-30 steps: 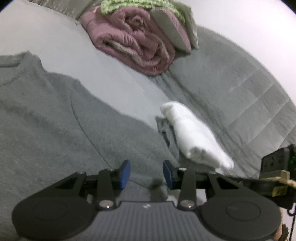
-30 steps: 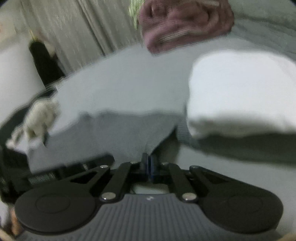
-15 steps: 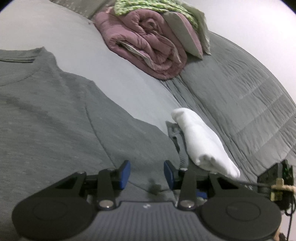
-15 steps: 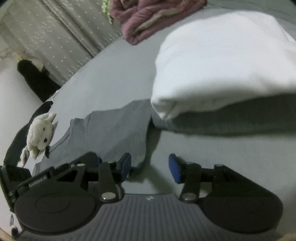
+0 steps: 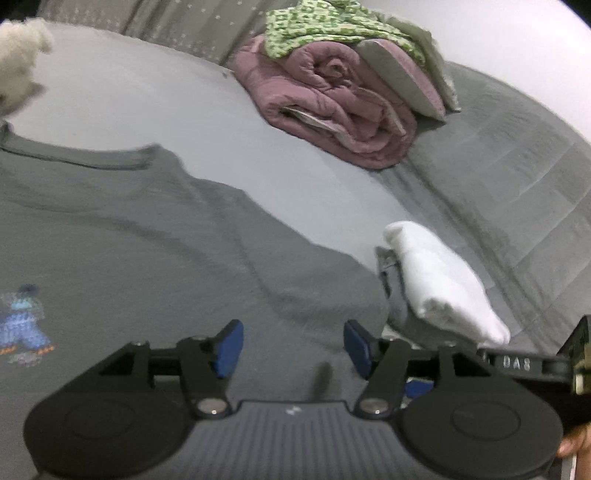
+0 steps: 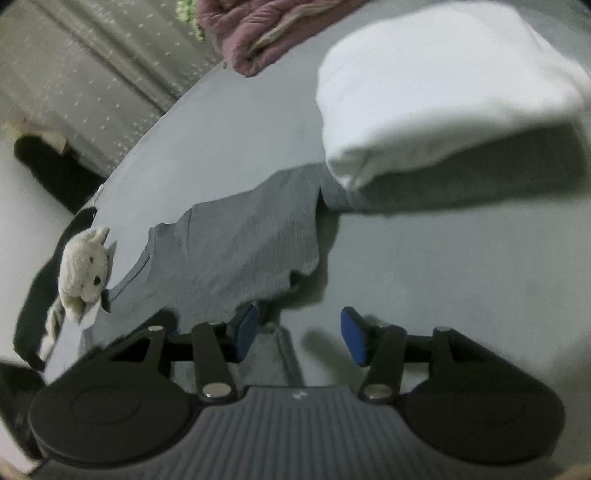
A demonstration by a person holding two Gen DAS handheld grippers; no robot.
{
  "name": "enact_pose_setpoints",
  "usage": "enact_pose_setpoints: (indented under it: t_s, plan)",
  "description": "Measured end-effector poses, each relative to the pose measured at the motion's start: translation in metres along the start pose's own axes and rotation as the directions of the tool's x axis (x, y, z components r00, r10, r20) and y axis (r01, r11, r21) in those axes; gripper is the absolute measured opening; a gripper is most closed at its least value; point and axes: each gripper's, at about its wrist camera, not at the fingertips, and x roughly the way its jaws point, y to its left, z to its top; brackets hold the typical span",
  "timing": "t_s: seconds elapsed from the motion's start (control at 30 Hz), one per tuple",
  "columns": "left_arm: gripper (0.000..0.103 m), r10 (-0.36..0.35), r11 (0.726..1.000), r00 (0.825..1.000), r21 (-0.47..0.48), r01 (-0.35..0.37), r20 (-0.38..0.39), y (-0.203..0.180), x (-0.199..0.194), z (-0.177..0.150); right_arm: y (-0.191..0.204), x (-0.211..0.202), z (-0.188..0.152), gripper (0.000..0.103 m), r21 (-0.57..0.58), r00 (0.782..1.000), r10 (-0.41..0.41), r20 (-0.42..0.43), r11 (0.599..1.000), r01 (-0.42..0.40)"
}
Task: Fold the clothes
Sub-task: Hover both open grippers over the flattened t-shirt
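A grey T-shirt (image 5: pixel 155 251) with a small blue print lies spread flat on the pale grey bed sheet (image 5: pixel 155 110), collar toward the far side. My left gripper (image 5: pixel 291 345) hovers low over the shirt's right part. Its jaws are opening and nothing is between them. In the right wrist view the shirt's sleeve (image 6: pixel 240 251) lies flat, its edge just in front of the left pad (image 6: pixel 245 328). My right gripper (image 6: pixel 297 332) is also opening, with only sheet and a strip of grey cloth below the gap. Its black body (image 5: pixel 524 363) shows at the left view's right edge.
A folded white garment (image 5: pixel 443 280) rests on a folded grey one (image 6: pixel 461 184) right of the sleeve. A rolled pink quilt (image 5: pixel 332 107) under green cloth (image 5: pixel 332 22) sits at the bed's far side. A plush toy (image 6: pixel 86 266) lies by the collar; a curtain (image 6: pixel 92 74) hangs behind.
My right gripper, shut on the sleeve edge a second ago, has opened and let the sleeve drop flat. My left gripper has spread wider and lifted back, bringing the collar and print into view.
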Motion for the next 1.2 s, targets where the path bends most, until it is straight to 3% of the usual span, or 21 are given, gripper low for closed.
enact_pose_setpoints:
  t_s: [0.23,0.5,0.67,0.77,0.87,0.93,0.97,1.07,1.2]
  plan:
    - [0.069,0.115,0.992,0.993,0.058,-0.114,-0.006,-0.018,-0.075,-0.013,0.013,-0.032,-0.018,0.055,0.054,1.000,0.023,0.020,0.998,-0.024]
    - [0.074,0.156,0.983,0.988,0.095,-0.157,0.022,-0.037,-0.144,-0.033,0.027,-0.077,-0.048,0.057,0.077,0.994,0.058,0.094,0.995,-0.065]
    - [0.086,0.172,0.978,0.985,0.114,-0.174,0.035,-0.040,-0.176,-0.053,0.020,-0.093,-0.069,0.062,0.111,0.991,0.048,0.129,0.992,-0.063]
    - [0.094,0.177,0.976,0.983,0.117,-0.181,0.043,-0.033,-0.186,-0.070,0.012,-0.094,-0.081,0.064,0.132,0.989,0.038,0.142,0.990,-0.057]
    - [0.094,0.184,0.977,0.981,0.101,-0.190,0.067,-0.019,-0.188,-0.091,0.008,-0.085,-0.087,0.064,0.141,0.992,0.025,0.127,0.989,-0.043]
    - [0.092,0.241,0.968,0.970,0.065,-0.243,0.033,-0.012,-0.183,-0.096,0.009,-0.078,-0.087,0.064,0.135,0.992,0.015,0.127,0.990,-0.032]
    - [0.092,0.252,0.967,0.968,0.048,-0.252,0.014,-0.011,-0.179,-0.093,0.009,-0.074,-0.086,0.064,0.130,0.991,0.010,0.130,0.991,-0.027]
    - [0.094,0.192,0.980,0.980,0.036,-0.194,0.059,-0.009,-0.178,-0.081,0.012,-0.059,-0.080,0.064,0.106,0.990,0.001,0.140,0.994,-0.016]
    - [0.095,0.258,0.963,0.964,0.069,-0.262,0.070,-0.001,-0.167,-0.074,0.012,-0.042,-0.074,0.065,0.064,0.988,0.001,0.155,0.998,-0.011]
